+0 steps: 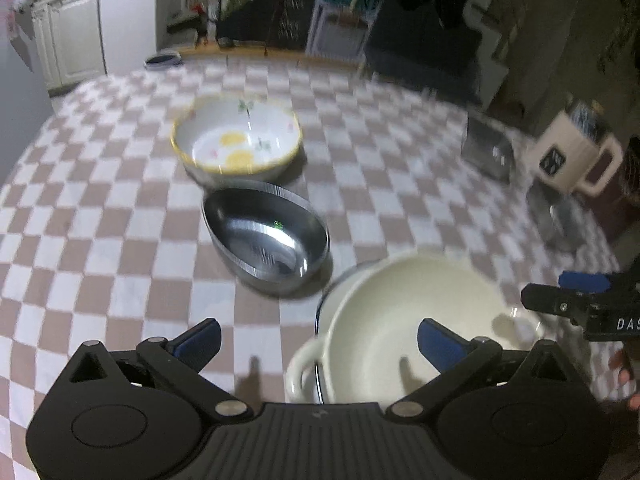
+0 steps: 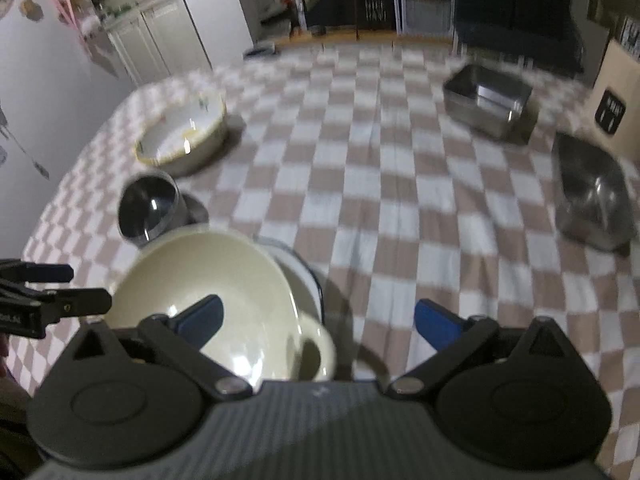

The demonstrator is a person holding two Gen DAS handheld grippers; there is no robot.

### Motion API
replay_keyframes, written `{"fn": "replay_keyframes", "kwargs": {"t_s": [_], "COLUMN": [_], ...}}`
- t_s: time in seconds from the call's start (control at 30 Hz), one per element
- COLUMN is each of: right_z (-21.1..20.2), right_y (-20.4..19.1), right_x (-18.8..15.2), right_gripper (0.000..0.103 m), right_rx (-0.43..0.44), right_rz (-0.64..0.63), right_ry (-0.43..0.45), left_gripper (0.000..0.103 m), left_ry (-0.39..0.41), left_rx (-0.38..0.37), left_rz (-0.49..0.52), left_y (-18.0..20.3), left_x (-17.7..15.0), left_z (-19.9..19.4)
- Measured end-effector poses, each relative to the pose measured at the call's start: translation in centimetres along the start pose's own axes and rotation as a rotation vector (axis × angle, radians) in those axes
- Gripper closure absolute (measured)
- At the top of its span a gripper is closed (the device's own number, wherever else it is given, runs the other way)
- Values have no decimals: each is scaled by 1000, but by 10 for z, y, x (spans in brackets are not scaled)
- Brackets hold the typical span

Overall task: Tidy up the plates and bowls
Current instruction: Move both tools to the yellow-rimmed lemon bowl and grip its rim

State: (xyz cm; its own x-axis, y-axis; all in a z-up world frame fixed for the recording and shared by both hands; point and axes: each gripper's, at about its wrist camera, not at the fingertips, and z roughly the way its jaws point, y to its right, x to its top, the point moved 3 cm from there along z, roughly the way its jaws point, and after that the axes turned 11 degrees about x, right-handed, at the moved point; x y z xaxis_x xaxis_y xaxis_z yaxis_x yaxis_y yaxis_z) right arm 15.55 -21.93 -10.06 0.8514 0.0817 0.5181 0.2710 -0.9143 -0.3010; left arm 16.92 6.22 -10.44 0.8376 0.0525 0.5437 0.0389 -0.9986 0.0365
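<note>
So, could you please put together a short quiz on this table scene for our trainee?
1. True or false: the left gripper is clamped on the cream two-handled ceramic bowl.
2. Which dish lies between the cream bowl and the white floral bowl with the yellow rim?
A. a glass plate
B. the round shiny steel bowl
C. a wooden tray
3. Fill in: the cream bowl sits nested in a white dish with a ____ rim.

Key: 1 false, its fingers stand wide apart with nothing held; 2 B; 3 dark blue.
</note>
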Motion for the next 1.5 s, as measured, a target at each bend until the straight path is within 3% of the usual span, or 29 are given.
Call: {"fn": "replay_keyframes", "kwargs": {"t_s": [0.23,0.4,0.6,0.77,1.03,1.2,1.27,1.5], "right_z": [-23,-27,-6,24,81,121,137,177], "right_y": [-4,-10,-19,-37,-42,-46,-50,-55], "right_x": [29,56,98,133,176,185,186,178], "right_gripper": [1,1,2,7,31,63,68,73], "right_rx": [36,28,106,121,180,203,194,171], "right_rz": [27,24,17,-11,89,125,118,126], "right_ry": [159,264,289,282,263,187,152,32], "left_gripper": [0,0,0,2,32,65,74,88], "left_ry": [142,179,229,269,190,122,97,27], "left_rx": [6,58,100,118,158,139,130,139], "left_rz": [-113,-147,-179,-245,-315,-348,-361,-370], "left_y": [-10,-19,-33,-54,-85,-99,-103,-112], "left_x": [33,58,88,114,134,138,138,133], "left_z": [-28,-27,-16,-2,45,78,90,125]}}
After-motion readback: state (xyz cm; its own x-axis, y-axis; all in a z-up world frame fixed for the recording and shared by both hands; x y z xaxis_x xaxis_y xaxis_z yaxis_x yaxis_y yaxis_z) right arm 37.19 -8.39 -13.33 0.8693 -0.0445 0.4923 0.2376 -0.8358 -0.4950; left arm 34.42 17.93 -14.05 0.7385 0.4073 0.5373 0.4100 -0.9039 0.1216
